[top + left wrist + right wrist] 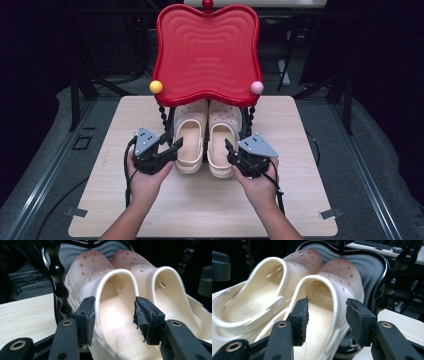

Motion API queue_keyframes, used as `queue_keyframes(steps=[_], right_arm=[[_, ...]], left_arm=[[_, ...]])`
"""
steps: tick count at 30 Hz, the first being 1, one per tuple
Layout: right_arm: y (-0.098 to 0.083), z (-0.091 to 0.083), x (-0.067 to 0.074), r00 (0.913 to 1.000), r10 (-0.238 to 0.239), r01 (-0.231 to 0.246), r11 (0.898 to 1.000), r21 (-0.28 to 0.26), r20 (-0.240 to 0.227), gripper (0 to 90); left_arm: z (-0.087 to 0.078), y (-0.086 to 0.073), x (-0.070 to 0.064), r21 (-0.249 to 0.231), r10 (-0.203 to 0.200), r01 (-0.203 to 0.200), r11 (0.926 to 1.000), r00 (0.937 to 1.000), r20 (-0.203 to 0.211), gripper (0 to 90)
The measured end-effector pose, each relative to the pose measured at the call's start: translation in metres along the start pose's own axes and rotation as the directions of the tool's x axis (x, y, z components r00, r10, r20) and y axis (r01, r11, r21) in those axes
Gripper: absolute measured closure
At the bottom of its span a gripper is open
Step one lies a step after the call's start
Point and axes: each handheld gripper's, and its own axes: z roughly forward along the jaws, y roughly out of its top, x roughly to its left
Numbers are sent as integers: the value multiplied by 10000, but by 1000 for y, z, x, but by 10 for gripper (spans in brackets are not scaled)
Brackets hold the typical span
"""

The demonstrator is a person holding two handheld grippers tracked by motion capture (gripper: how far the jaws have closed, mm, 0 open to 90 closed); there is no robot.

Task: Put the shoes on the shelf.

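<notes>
High view: at lower centre, both hands angle inward, the left tongs (176,145) and right tongs (229,148) apart, flanking the cream perforated foam clogs (206,140) under a red wavy tray-shelf (207,50). Left gripper view: spread pads (87,317) frame the left clog's (112,312) heel at centre. Right gripper view: pads (357,320) apart before the right clog (329,302), untouched.

You get a bright, evenly lit table (150,210) against black surroundings; up close, the clogs (117,315) glow softly blown-out, near edges blur, and the red tray (207,50) carries mild sheen.
</notes>
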Motion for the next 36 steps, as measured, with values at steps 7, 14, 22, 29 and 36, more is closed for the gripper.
queue_keyframes(steps=[7, 14, 22, 29, 36], right_arm=[[-17, -23, 4, 9972, 356, -354, 9994, 46, -664, 558], [-41, -37, 9, 9965, 183, -153, 9992, 364, -819, 564], [-60, -45, 16, 9931, 252, -150, 9959, 891, -1148, 718], [-72, -42, 22, 9858, 359, -66, 9844, 1759, -1642, 853], [-84, -31, 25, 9832, 442, -2, 9706, 2407, -1773, 890]], left_arm=[[-21, -16, 1, 186, -63, 58, 9998, 9995, 295, 530], [-38, -36, 3, 752, -204, 156, 9970, 9978, 630, 588], [-39, -63, 2, 1160, -228, 119, 9932, 9954, 926, 719], [-30, -80, -3, 1700, -159, -50, 9854, 9925, 1212, 843], [-19, -87, -9, 2137, -108, -178, 9767, 9912, 1318, 893]])
